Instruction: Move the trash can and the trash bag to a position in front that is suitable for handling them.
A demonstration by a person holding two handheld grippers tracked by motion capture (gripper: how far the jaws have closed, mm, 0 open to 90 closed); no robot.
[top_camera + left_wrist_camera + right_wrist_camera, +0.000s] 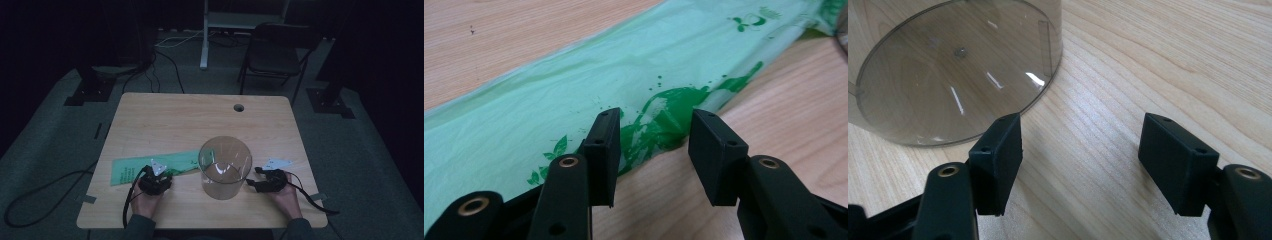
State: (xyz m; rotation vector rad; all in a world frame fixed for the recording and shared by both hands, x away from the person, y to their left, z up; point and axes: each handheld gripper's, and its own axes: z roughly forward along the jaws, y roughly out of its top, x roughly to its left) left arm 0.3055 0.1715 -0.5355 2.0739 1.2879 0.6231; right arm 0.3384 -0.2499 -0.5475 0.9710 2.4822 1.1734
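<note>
A flat green plastic bag (145,169) (574,90) lies on the wooden table (200,120), left of a tall clear cylindrical container (225,167) (948,75). My left gripper (164,177) (654,135) is at the bag's near edge. Its jaws stand apart, with a dark green wrinkle of the bag in the gap between them and the pads off it. My right gripper (252,178) (1083,145) rests just right of the container's base. It is open over bare wood, and its left pad sits close to the container's wall.
A round cable hole (238,107) is near the table's far edge. Beyond the table stand a dark folding chair (275,52) and a white stand leg (204,35). Cables trail over the grey floor on the left.
</note>
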